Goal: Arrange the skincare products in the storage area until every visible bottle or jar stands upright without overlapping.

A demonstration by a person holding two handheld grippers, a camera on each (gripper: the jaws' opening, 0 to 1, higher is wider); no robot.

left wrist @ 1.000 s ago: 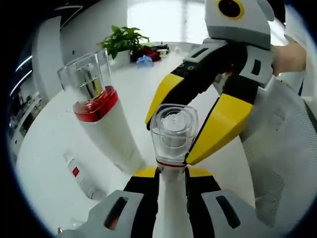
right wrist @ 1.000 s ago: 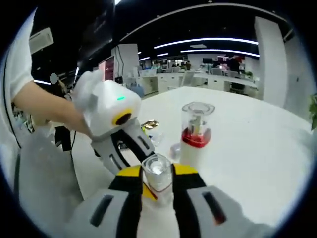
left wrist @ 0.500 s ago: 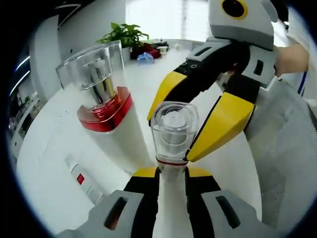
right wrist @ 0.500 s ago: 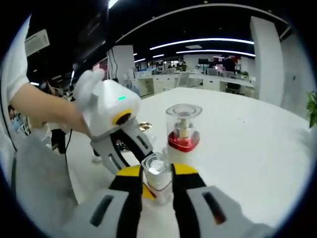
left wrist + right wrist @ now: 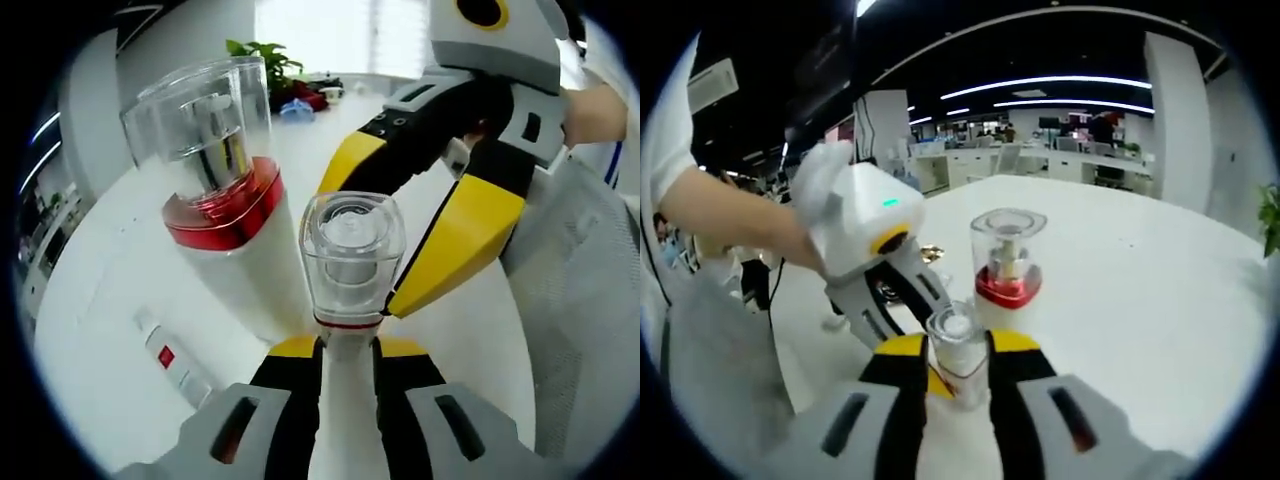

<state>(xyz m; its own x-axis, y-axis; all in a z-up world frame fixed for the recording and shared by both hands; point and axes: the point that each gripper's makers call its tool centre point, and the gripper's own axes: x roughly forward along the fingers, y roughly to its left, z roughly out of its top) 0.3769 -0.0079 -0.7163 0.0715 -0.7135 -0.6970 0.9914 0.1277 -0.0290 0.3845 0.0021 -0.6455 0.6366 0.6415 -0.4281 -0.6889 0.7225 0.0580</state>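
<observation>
Since a second ago the red-collared pump bottle (image 5: 225,215) has grown larger and drawn closer in the left gripper view, so the held bottle has been carried nearer to it; in the right gripper view that same red-collared pump bottle (image 5: 1006,265) now sits just beyond the jaws instead of farther off to the right. Both tools grip one small clear-capped bottle (image 5: 350,270): the left gripper (image 5: 347,350) is closed on its white body below the thin red ring, and the right gripper (image 5: 958,355) is likewise clamped on the small clear-capped bottle (image 5: 958,345) from the opposite side. The bottle's long axis runs straight up along the jaws, cap away from the hands. The tall bottle stands upright on the white table (image 5: 1140,300), just to the far left of the held one and very near it, whether touching I cannot tell. A slim tube with a red label (image 5: 168,358) lies flat on the table at near left. The set-down, I judge, needs a clear gap beside the tall bottle.
</observation>
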